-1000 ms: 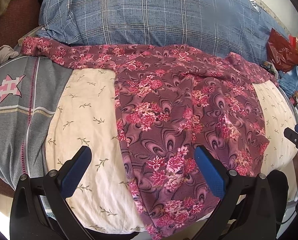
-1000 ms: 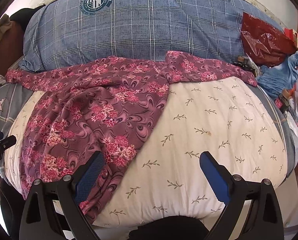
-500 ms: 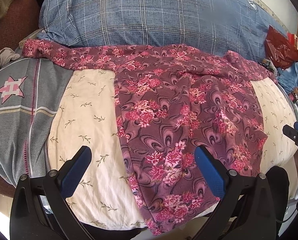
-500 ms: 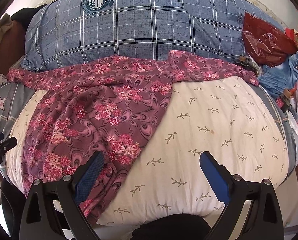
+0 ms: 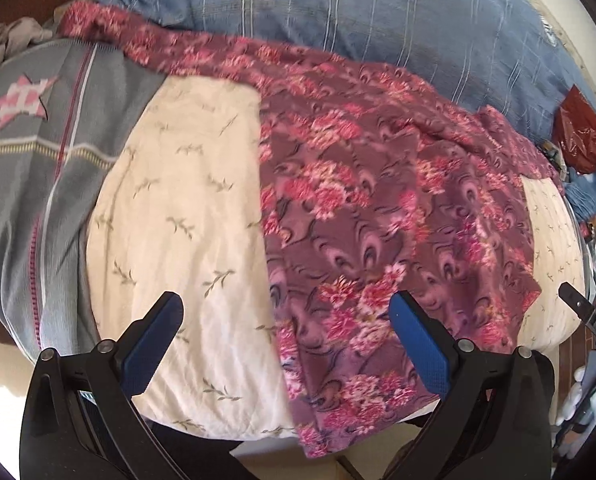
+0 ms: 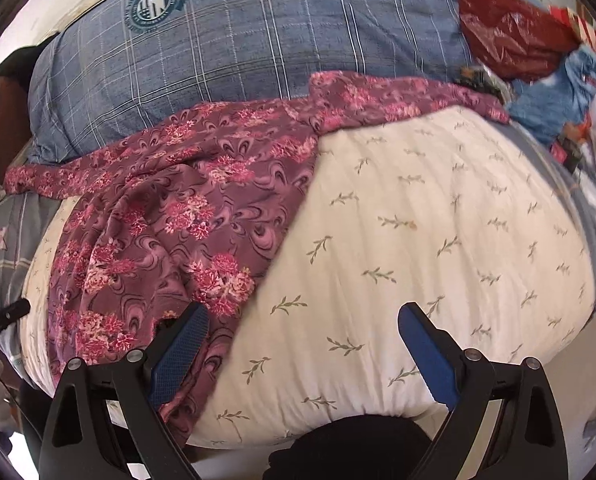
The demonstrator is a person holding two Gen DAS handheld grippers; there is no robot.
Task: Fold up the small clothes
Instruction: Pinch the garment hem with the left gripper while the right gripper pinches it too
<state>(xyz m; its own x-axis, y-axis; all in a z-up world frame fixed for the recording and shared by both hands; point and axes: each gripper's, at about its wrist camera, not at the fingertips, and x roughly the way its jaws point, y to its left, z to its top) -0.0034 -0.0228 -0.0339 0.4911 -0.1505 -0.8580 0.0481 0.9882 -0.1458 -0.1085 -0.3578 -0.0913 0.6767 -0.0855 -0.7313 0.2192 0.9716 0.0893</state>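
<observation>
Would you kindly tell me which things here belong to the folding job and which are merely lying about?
Part of the job:
floral garment, spread on the cream quilt
left tongs, open
right tongs, open

Lying about:
blue checked pillow
grey star blanket
red plastic bag
blue cloth

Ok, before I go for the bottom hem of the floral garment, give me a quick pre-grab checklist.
1. Left gripper open: ok.
2. Right gripper open: ok.
3. Both grippers empty: ok.
4. Floral garment spread flat on the cream quilt: not ok, wrinkled near its right side.
5. Hem within reach: ok, it lies between the left gripper's fingers.
6. Hem layers aligned: cannot tell, the left wrist view is blurred.
</observation>
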